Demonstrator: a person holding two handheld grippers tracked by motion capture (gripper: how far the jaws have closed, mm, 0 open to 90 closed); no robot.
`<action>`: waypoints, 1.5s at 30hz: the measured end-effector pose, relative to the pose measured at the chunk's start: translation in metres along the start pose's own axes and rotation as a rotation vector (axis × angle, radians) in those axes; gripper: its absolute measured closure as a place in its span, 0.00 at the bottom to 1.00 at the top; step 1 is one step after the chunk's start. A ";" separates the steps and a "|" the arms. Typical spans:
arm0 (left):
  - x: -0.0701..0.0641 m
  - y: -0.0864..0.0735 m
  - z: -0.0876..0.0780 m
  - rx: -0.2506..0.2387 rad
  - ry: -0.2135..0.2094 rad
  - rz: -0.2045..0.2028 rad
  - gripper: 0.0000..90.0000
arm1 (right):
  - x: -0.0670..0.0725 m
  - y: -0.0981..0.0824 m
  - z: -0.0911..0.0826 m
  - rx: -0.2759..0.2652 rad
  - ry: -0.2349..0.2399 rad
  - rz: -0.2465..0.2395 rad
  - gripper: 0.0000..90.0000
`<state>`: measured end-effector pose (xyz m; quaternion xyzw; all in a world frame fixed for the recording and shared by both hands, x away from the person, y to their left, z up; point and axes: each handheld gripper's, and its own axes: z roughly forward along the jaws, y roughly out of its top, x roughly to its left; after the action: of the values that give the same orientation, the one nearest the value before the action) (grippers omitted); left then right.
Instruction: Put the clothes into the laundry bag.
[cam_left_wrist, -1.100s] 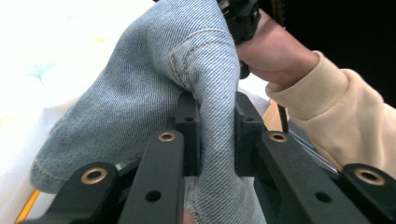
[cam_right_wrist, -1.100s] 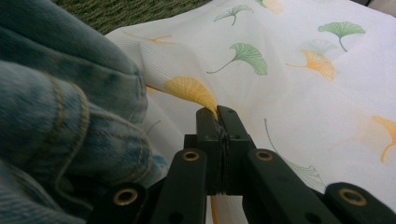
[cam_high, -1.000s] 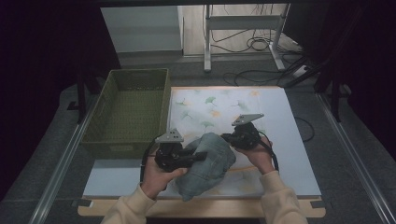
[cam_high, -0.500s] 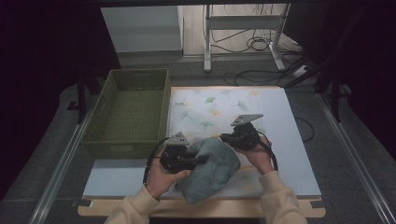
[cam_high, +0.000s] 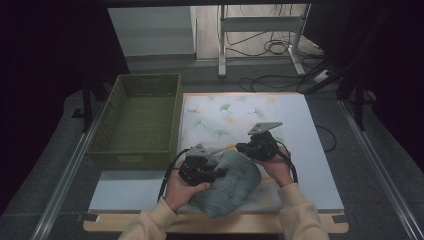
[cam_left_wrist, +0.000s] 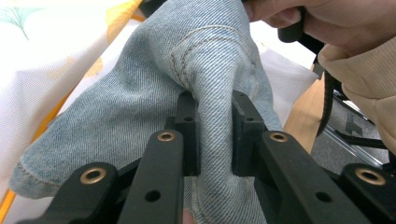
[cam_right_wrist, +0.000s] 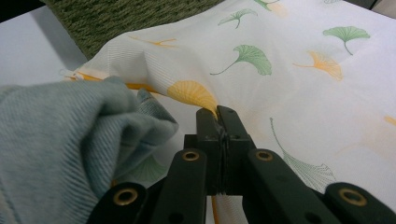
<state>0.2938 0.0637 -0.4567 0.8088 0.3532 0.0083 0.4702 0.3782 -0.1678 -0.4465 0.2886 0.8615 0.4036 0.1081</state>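
A bunched light-blue denim garment (cam_high: 235, 182) lies on the near part of a white cloth printed with green and orange leaves (cam_high: 240, 112). My left gripper (cam_high: 220, 172) sits at the garment's left side. In the left gripper view its jaws (cam_left_wrist: 215, 100) are shut on a fold of the denim (cam_left_wrist: 140, 93). My right gripper (cam_high: 245, 147) is at the garment's far right. In the right gripper view its jaws (cam_right_wrist: 217, 113) are pressed together on a raised pinch of the leaf cloth (cam_right_wrist: 299, 93), with the denim (cam_right_wrist: 56, 140) just to their left.
A green woven basket (cam_high: 135, 117) stands left of the cloth, with its wall (cam_right_wrist: 116, 18) close behind the pinched cloth edge. White board (cam_high: 130, 192) lies bare in front of the basket. Dark floor, cables and a metal stand lie beyond the table.
My left gripper has sunk and shifted a little right with the denim fold in it, and the garment has settled lower onto the cloth. The right gripper has kept still.
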 end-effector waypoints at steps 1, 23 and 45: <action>0.001 0.000 0.001 0.002 0.001 -0.004 0.85 | 0.000 0.000 0.000 -0.001 0.000 0.000 0.98; 0.016 -0.006 0.026 0.064 0.048 -0.039 0.84 | 0.001 0.004 -0.008 -0.031 0.006 0.005 0.98; 0.029 0.006 0.033 0.029 0.079 -0.097 0.85 | 0.005 0.008 -0.016 -0.051 0.012 -0.004 0.98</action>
<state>0.3303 0.0535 -0.4801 0.7966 0.4104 0.0122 0.4438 0.3711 -0.1711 -0.4303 0.2814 0.8521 0.4271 0.1112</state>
